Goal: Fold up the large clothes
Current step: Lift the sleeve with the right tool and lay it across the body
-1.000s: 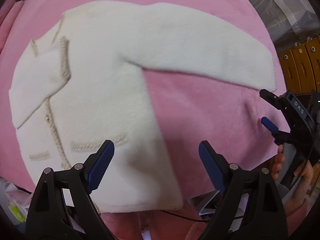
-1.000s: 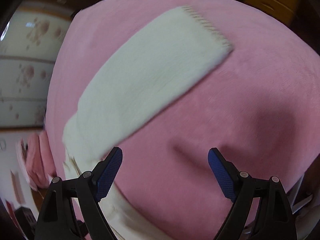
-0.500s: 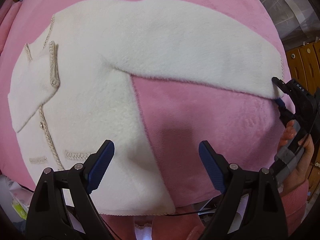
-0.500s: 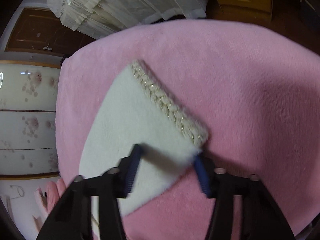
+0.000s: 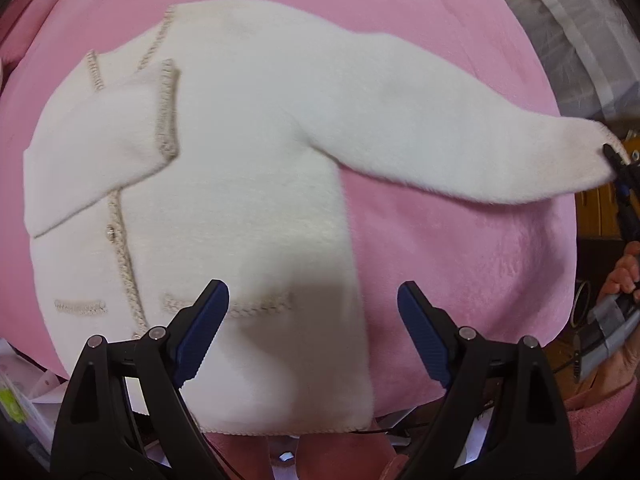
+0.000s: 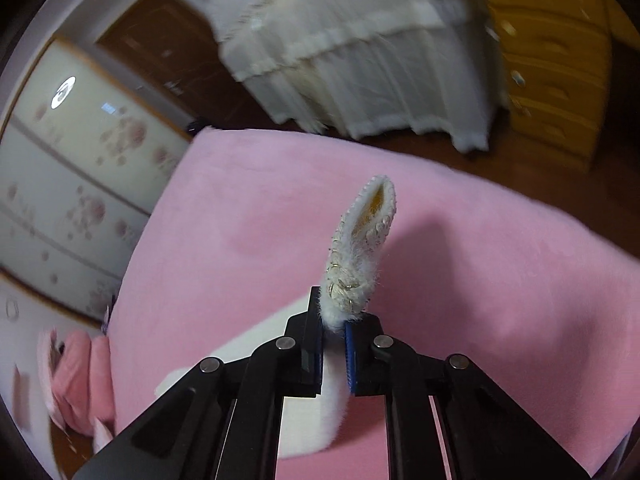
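- White fuzzy cardigan (image 5: 248, 184) is spread front-up on a pink blanket (image 5: 460, 248), with its braided beige trim (image 5: 120, 256) running down the front opening and across two pocket lines near the hem.
- One sleeve (image 5: 108, 148) is seen folded across the chest, its trimmed cuff lying beside the neckline.
- The other sleeve (image 5: 440, 136) is stretched out sideways from the body, and its end is lifted at the edge of the blanket.
- The right gripper (image 6: 334, 326) is seen clamped on the cuff (image 6: 362, 240) of that stretched sleeve; the trimmed cuff opening stands up above the closed blue pads (image 6: 350, 356).
- In the left wrist view the same right gripper (image 5: 614, 160) is seen at the far right, held by a hand (image 5: 622, 276).
- The left gripper (image 5: 312, 320) is held over the lower hem area of the cardigan, its fingers spread wide apart with nothing between them.
- A white fringed cloth (image 6: 360, 52) and a yellow chest of drawers (image 6: 556, 60) are seen beyond the blanket, blurred.
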Demonstrator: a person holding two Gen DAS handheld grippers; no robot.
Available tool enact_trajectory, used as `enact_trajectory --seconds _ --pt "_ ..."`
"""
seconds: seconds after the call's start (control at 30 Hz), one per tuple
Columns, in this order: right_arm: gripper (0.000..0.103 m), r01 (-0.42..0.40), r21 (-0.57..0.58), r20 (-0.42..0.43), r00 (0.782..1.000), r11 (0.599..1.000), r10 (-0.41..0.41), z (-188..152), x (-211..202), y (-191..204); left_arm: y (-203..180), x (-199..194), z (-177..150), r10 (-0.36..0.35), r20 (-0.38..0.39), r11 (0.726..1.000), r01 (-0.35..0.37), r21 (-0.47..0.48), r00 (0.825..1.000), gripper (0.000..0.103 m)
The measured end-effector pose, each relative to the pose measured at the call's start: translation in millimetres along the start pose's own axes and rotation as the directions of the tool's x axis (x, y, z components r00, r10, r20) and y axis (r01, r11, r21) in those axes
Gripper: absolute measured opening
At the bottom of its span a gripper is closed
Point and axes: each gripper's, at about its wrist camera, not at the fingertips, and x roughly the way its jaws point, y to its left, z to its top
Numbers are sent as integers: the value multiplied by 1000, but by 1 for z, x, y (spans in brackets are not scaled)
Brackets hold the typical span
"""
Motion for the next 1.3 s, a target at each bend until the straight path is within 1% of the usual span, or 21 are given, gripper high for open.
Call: enact_trajectory --seconds 0.07,0.17,0.23,0.33,0.4,0.53,0.67,0.73,0.77,0.8,0.87,0.93,1.03,1.1,1.17,1.2,1.23,1.27,1.3 --pt "8 -22 -89 23 999 996 24 0 -10 52 26 -11 -3 -10 27 1000 10 -21 1000 85" --pt "8 -49 -220 46 997 974 61 -7 -27 122 67 -25 -8 -12 63 999 15 -40 998 85" --pt "8 -54 -298 67 995 953 78 -18 -36 170 99 -34 -13 8 78 999 -4 -53 997 85" --pt "8 -70 -397 90 989 915 115 -41 -37 243 154 -49 -23 34 94 997 -27 -71 995 85" --pt "8 -96 -453 85 985 886 150 -67 -36 296 187 -59 -28 50 112 996 -41 -78 992 85" --pt "8 -136 -515 57 980 846 193 -132 -40 379 251 -76 -37 90 145 992 -77 -98 985 85" --pt "8 -208 -535 -37 974 819 223 -204 -18 445 308 -79 -50 119 160 984 -95 -148 980 85" --pt "8 -234 -554 -98 971 799 217 -245 4 469 333 -76 -56 126 150 981 -100 -168 981 85" --pt "8 -232 -572 -120 973 787 200 -274 17 484 346 -74 -59 125 146 979 -98 -178 981 85" --pt "8 -227 -591 -138 974 774 180 -296 32 491 355 -72 -62 125 143 978 -97 -185 982 85" --pt "8 -225 -617 -167 974 754 154 -338 62 501 373 -67 -71 127 134 975 -99 -201 983 85" --pt "9 -225 -626 -196 972 747 129 -378 94 507 381 -60 -78 136 119 968 -107 -225 984 85" --pt "9 -228 -644 -234 968 730 96 -426 127 514 393 -54 -83 109 111 965 -78 -252 988 85" --pt "9 -240 -660 -259 962 712 83 -450 143 514 398 -51 -85 97 112 966 -66 -251 989 85" --pt "9 -233 -687 -288 957 688 36 -470 156 515 395 -48 -87 90 116 968 -59 -243 989 85" --pt "9 -232 -694 -296 955 682 24 -475 160 510 393 -48 -87 82 120 970 -52 -238 989 85" --pt "11 -237 -694 -306 952 680 19 -477 165 511 389 -46 -84 72 124 972 -41 -232 990 85" --pt "13 -252 -686 -328 944 682 19 -470 173 506 388 -44 -83 60 125 974 -31 -224 990 85" --pt "19 -266 -676 -351 936 687 17 -468 176 506 387 -42 -82 42 131 978 -14 -209 991 85"
